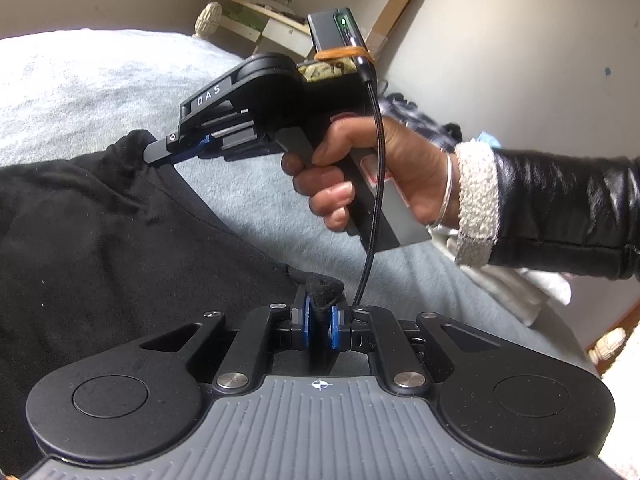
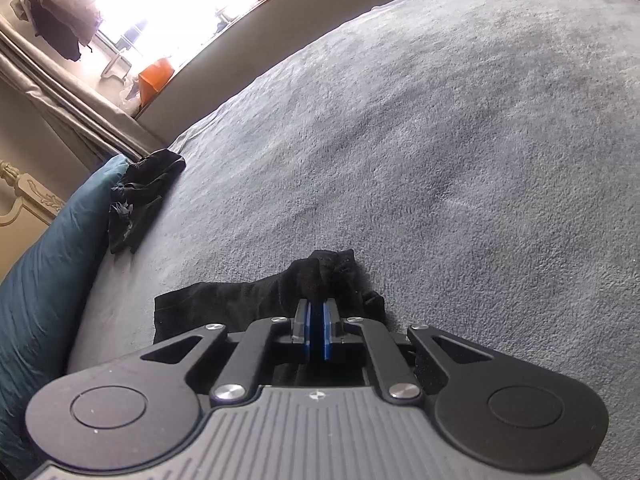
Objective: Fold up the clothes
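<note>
A black garment (image 1: 88,232) lies spread over a grey-blue blanket (image 1: 72,88) on a bed. My left gripper (image 1: 320,312) is shut on a bunched near corner of it, the black cloth poking up between the blue pads. In the left wrist view my right gripper (image 1: 154,152), held by a hand, pinches the garment's far corner. The right wrist view shows that right gripper (image 2: 318,308) shut on a fold of the black garment (image 2: 248,300), with the cloth lying left of the fingers on the blanket (image 2: 440,140).
A second crumpled black garment (image 2: 140,196) lies against a teal pillow (image 2: 44,272) at the bed's left side. A person's sleeve (image 1: 560,208) in black with a fleece cuff reaches in from the right. Shelves and cardboard (image 1: 396,8) stand by the wall.
</note>
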Available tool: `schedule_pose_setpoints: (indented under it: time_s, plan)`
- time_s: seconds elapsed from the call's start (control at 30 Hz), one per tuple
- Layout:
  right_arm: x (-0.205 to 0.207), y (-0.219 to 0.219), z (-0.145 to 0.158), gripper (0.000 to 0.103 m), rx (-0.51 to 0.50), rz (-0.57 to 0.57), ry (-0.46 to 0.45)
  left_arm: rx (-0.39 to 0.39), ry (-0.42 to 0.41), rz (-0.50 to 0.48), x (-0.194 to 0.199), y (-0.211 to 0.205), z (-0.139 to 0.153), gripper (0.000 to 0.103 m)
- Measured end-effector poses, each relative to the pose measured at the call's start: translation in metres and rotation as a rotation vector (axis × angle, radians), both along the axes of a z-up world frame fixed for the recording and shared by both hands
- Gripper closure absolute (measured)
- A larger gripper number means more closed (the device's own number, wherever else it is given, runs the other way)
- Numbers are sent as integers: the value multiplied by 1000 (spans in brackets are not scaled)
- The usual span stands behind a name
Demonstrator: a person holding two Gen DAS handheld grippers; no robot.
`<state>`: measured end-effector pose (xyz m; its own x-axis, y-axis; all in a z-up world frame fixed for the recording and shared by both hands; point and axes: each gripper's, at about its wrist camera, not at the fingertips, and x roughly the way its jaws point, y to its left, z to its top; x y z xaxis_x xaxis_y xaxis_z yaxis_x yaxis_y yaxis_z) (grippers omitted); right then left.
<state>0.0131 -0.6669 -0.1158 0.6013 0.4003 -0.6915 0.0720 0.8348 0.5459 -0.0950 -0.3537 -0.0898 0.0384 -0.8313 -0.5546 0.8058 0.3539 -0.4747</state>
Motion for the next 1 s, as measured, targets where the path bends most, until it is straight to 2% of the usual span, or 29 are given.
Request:
schedule_pose_setpoints:
  time_s: [0.07,0.1,0.13,0.27,0.3,0.47,0.6,0.67,0.87,1.0]
  plan:
    - [0,-2,-7,97,4,3,19,50,37,-12,0,-2,-7,88]
    - [0,-4,-11,96,11,3,36,72,60,-18,0,-2,-10,77]
    - [0,-7,-15,95,24,-6,51,80,75,-26,-1,0,-11,73]
    - [-8,-22,-22,86,97,-72,73,72,74,-44,-5,21,-6,66]
    - [-11,-24,-20,83,98,-83,71,69,70,-43,-5,29,-3,65]
    - [-34,-31,-4,82,109,-96,81,89,55,-14,-4,82,7,65]
    - [-77,-27,15,82,83,-61,68,133,33,49,-7,128,13,64]
    - [-104,-23,17,81,84,-78,75,154,19,82,-11,146,15,64]
    - [-162,-12,-4,81,127,-197,148,214,-88,135,-33,163,8,65]
    - [-180,-6,-6,81,129,-236,171,241,-73,163,-31,163,2,65]
